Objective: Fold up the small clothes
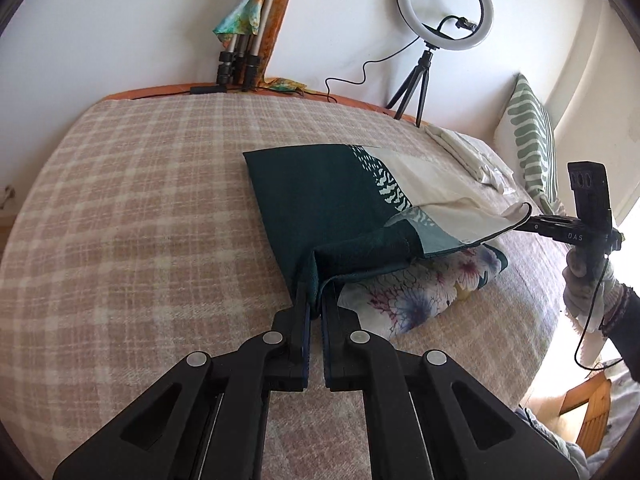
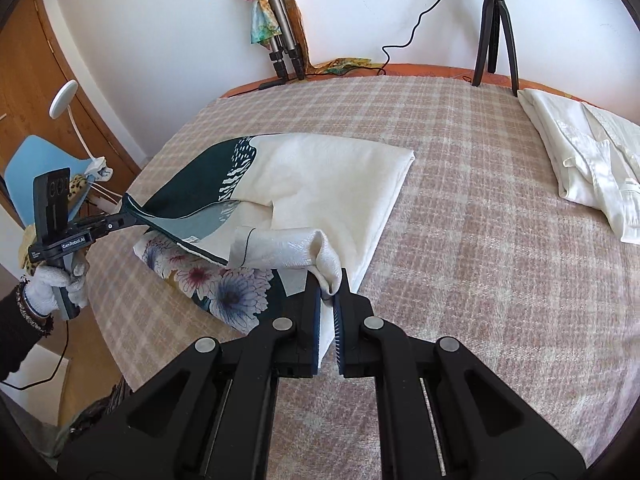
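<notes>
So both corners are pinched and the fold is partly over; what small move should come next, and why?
Probably carry both corners on over the cloth and lay them down. The left hand-held gripper pinches the dark green corner and the right hand-held gripper the cream one, both lifted, with the floral side exposed beneath.

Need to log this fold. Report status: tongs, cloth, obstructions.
Left tongs shut on green corner, right tongs shut on cream corner. Scarf lifted at near edge, half folded on bed. White shirt off to right, apart.
</notes>
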